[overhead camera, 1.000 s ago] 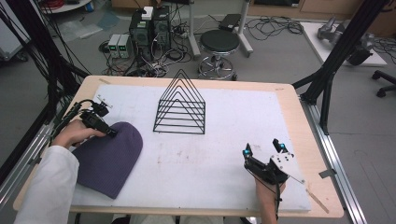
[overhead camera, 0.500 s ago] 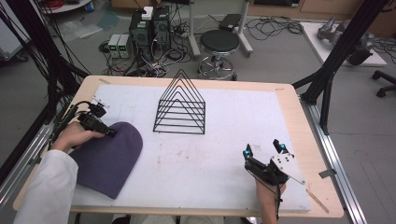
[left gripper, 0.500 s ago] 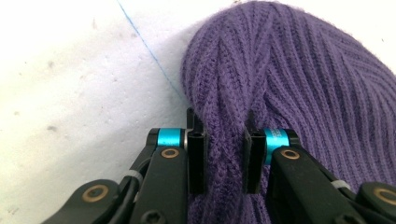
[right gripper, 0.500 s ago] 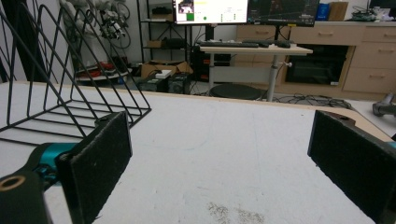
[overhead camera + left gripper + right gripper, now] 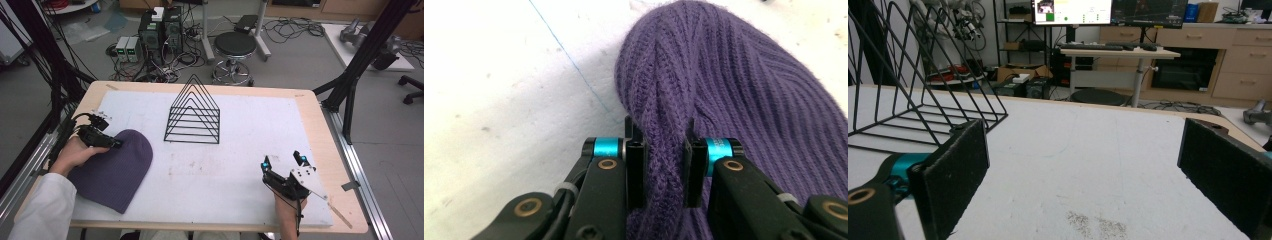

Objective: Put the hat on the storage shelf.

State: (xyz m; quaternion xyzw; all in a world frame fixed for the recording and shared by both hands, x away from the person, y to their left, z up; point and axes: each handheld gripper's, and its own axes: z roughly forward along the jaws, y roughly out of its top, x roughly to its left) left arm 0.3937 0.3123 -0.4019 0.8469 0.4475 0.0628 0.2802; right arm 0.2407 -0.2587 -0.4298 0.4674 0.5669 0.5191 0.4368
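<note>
Item: purple knit beanie (image 5: 724, 90), flat at the table's (image 5: 250, 130) near-left, long axis running away from me. My left gripper (image 5: 664, 165) is pinching a raised fold of it. My right gripper (image 5: 285, 167) is idling spread, well apart. Beyond: black wire rack (image 5: 193, 112).

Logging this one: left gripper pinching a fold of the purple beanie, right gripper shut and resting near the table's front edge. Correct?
Not quite. The right gripper is open, not shut: the right gripper view shows its jaws spread wide with bare table between them. The left gripper does pinch a fold of the purple beanie.
</note>
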